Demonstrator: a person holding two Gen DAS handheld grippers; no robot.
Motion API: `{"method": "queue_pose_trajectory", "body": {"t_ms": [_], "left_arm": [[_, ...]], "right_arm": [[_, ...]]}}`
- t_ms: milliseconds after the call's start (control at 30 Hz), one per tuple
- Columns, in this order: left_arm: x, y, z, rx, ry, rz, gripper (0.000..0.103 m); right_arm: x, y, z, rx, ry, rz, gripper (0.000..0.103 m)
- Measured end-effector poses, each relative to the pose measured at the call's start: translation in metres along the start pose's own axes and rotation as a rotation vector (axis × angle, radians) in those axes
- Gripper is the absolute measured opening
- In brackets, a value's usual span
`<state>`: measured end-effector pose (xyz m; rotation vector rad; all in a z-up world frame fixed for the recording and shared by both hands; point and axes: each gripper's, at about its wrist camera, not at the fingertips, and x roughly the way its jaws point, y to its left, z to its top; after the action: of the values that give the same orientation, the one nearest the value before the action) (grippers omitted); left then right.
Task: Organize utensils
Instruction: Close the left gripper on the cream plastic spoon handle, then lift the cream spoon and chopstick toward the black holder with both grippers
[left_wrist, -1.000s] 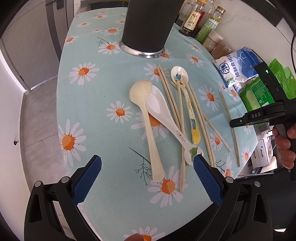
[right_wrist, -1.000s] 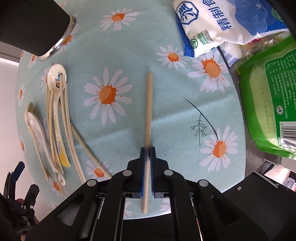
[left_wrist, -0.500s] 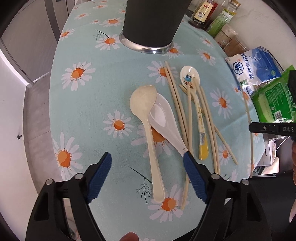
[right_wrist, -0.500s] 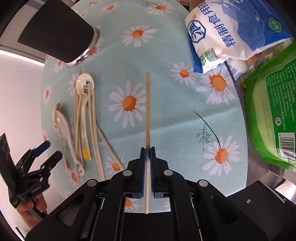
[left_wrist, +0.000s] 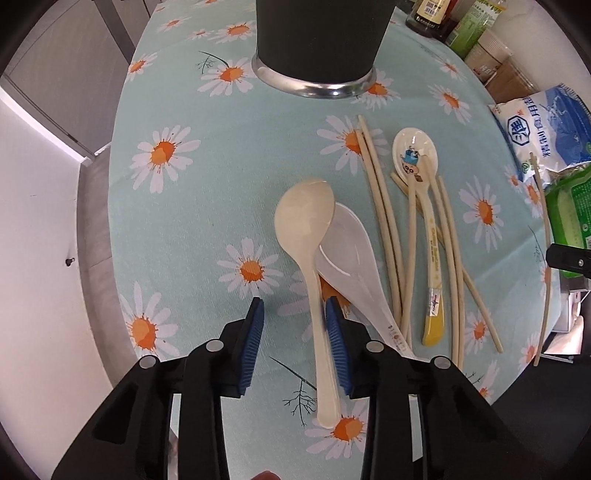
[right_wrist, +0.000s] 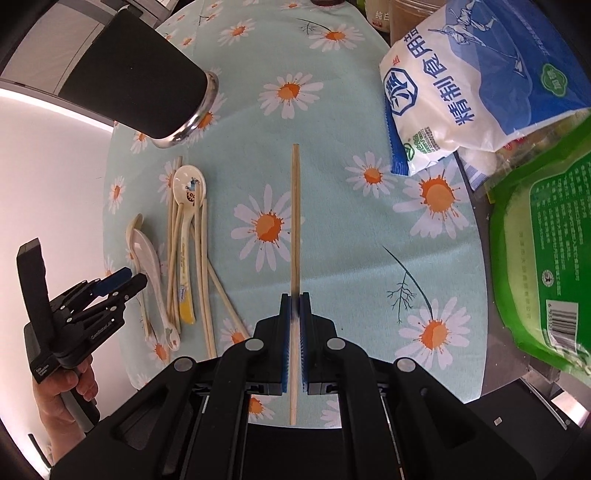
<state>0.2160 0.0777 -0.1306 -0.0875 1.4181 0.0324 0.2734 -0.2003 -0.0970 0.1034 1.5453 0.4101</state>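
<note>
Daisy-print table (left_wrist: 192, 206); dark cup (left_wrist: 321, 37) well beyond both jaws. Left gripper (left_wrist: 295, 339) (jaws just closing) straddles the cream spoon (left_wrist: 310, 258) handle, right pad touching, left pad clear. Right gripper (right_wrist: 294, 332) clenched on one chopstick (right_wrist: 295, 221).

— Where can a hand pass?
— Over the bare tablecloth (left_wrist: 207, 206) along the table's left edge.
— And what blocks?
— The dark holder (left_wrist: 317, 37) at the far edge, packets (right_wrist: 480, 74) crowding the right edge, chopsticks (left_wrist: 384, 221) mid-table
</note>
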Motion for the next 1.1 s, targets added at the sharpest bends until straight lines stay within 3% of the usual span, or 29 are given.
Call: {"method": "queue_pose_trajectory", "body": {"t_ms": [400, 1100], "left_arm": [[0.008, -0.020, 0.014, 0.010, 0.052, 0.060, 0.006], [-0.018, 0.021, 0.007, -0.054, -0.061, -0.030, 0.006]], "right_arm": [[0.001, 0.002, 0.010, -0.045, 0.004, 0.039, 0.006], [0.002, 0.037, 0.017, -0.107, -0.013, 0.042, 0.006]]}}
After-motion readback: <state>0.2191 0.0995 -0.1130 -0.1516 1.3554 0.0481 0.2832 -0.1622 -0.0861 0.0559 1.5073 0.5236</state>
